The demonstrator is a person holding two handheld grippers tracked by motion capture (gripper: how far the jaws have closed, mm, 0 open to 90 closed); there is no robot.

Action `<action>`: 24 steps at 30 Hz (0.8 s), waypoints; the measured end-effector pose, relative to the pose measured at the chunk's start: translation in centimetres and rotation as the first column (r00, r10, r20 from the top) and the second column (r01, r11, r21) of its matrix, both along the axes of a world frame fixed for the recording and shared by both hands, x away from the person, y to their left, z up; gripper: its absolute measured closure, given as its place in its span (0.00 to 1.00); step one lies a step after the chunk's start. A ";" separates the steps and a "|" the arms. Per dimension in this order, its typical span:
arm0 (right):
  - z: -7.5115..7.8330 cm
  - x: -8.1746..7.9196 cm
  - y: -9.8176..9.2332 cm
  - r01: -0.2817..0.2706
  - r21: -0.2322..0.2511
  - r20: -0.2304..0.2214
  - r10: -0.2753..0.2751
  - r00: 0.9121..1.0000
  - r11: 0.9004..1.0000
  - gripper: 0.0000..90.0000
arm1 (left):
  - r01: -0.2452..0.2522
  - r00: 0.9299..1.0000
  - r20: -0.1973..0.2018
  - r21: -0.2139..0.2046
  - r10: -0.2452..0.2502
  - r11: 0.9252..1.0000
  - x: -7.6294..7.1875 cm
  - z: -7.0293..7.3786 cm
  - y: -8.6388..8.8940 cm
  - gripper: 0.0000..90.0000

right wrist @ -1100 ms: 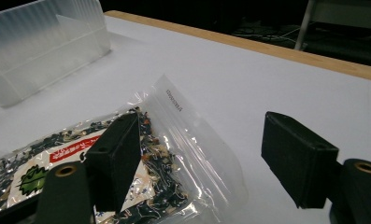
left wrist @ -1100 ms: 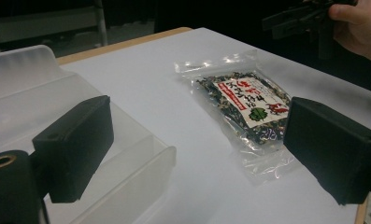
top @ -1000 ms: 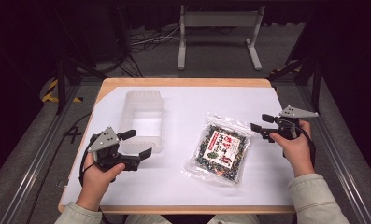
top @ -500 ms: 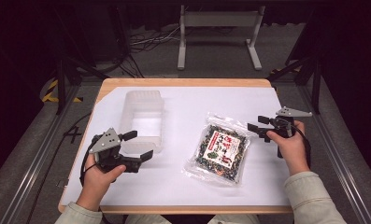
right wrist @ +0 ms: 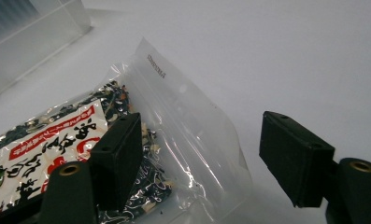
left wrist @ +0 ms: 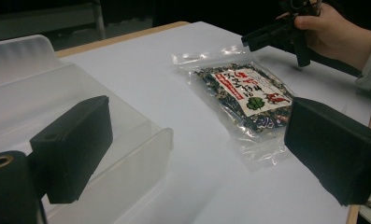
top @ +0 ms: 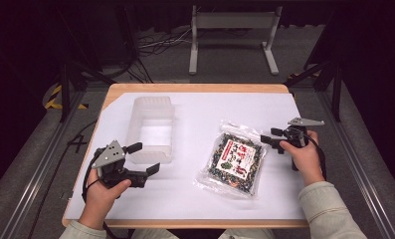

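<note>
High view. Desk (top: pixel 195 99) with white top and wooden edge. Clear plastic bin (top: pixel 152 128) at left centre, empty as far as can be seen. Sealed snack bag (top: pixel 233 159), dark contents under a red-and-white label, lying flat right of centre; label text too small to read. Left tongs (top: pixel 144 158) held low, just in front of the bin's near left corner, jaws wide, nothing between them. Right tongs (top: pixel 269 137) just beside the bag's upper right corner, jaws parted; contact with the bag cannot be told from here. Both forearms cut off by the bottom edge.

Left gripper view. Own jaws wide apart, empty; snack bag (left wrist: pixel 244 95) lies ahead between them, well apart. Bin (left wrist: pixel 43 93) behind the left jaw, cut off at the frame edge. Right tongs (left wrist: pixel 272 32) and hand (left wrist: pixel 335 30) at the bag's far corner.

Right gripper view. Right tongs (right wrist: pixel 202 158) wide, straddling the bag's clear sealed edge (right wrist: pixel 188 116); left jaw over the bag, right jaw over bare desk. Bin corner (right wrist: pixel 29 32) at upper left, blurred.
</note>
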State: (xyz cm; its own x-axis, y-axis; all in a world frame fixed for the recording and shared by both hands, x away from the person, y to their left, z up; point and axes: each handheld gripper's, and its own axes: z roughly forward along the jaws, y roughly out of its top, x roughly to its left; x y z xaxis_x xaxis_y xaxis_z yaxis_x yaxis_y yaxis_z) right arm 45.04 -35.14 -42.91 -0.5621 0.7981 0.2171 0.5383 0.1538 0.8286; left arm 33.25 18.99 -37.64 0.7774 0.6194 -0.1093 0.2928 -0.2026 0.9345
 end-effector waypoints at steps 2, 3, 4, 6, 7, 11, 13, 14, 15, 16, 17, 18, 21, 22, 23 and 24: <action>-0.2 0.1 0.1 -0.002 -0.002 -0.015 0.002 1.000 1.000 0.36 | -0.002 1.000 0.004 0.003 0.002 1.000 0.0 0.0 0.1 0.10; -0.3 0.1 0.1 -0.005 -0.002 -0.017 0.005 1.000 1.000 0.37 | -0.003 1.000 0.000 -0.002 0.003 1.000 -0.1 0.0 0.2 0.10; -0.3 0.2 0.1 -0.006 -0.001 -0.021 0.006 1.000 1.000 0.37 | -0.004 1.000 -0.002 -0.005 0.004 1.000 -0.1 0.0 0.2 0.10; -0.4 0.3 0.1 -0.005 0.011 -0.026 0.005 1.000 1.000 0.38 | -0.006 1.000 -0.002 -0.003 0.006 1.000 0.0 0.0 0.2 0.10; -0.5 0.4 0.1 -0.001 0.010 -0.034 0.002 0.999 1.000 0.38 | -0.007 1.000 -0.002 -0.004 0.007 1.000 0.0 0.0 0.2 0.10; -0.8 0.5 0.3 -0.005 -0.006 -0.058 0.004 0.998 1.000 0.40 | -0.005 1.000 -0.001 -0.006 0.005 1.000 0.1 0.0 0.1 0.10; -0.9 0.6 0.4 -0.010 -0.006 -0.065 0.010 0.998 1.000 0.40 | -0.005 1.000 -0.004 -0.007 0.005 1.000 0.1 0.0 0.1 0.10; -0.9 0.6 0.4 -0.007 0.001 -0.075 0.007 0.997 1.000 0.39 | -0.007 1.000 -0.004 -0.008 0.007 1.000 0.1 -0.1 0.1 0.10; -1.0 0.7 0.4 -0.006 0.012 -0.086 0.007 0.996 1.000 0.39 | -0.008 1.000 -0.004 -0.010 0.008 1.000 0.1 -0.1 0.1 0.10; -1.0 0.7 0.5 -0.006 0.015 -0.089 0.008 0.996 1.000 0.39 | -0.009 1.000 -0.005 -0.010 0.009 1.000 0.1 -0.1 0.1 0.10; -1.0 0.7 0.5 -0.006 0.015 -0.089 0.008 0.996 1.000 0.39 | -0.009 1.000 -0.005 -0.010 0.009 1.000 0.1 -0.1 0.1 0.10; -1.1 0.7 0.5 -0.008 0.008 -0.088 0.009 0.996 1.000 0.39 | -0.010 1.000 -0.006 -0.011 0.010 1.000 0.1 -0.1 0.1 0.10; -1.2 0.8 0.7 -0.008 -0.003 -0.095 0.008 0.995 1.000 0.41 | -0.007 1.000 -0.005 -0.005 0.007 1.000 0.2 -0.1 0.0 0.10; -1.2 0.7 0.7 -0.010 -0.003 -0.096 0.010 0.995 1.000 0.42 | -0.007 1.000 -0.005 -0.005 0.007 1.000 0.2 -0.1 0.0 0.10; -1.2 0.8 0.7 -0.012 -0.003 -0.095 0.012 0.995 1.000 0.43 | -0.007 1.000 -0.008 -0.007 0.007 1.000 0.2 -0.1 0.0 0.10; -1.2 0.8 0.7 -0.016 -0.003 -0.098 0.016 0.995 1.000 0.46 | -0.007 1.000 -0.003 -0.006 0.007 1.000 0.2 -0.1 0.0 0.10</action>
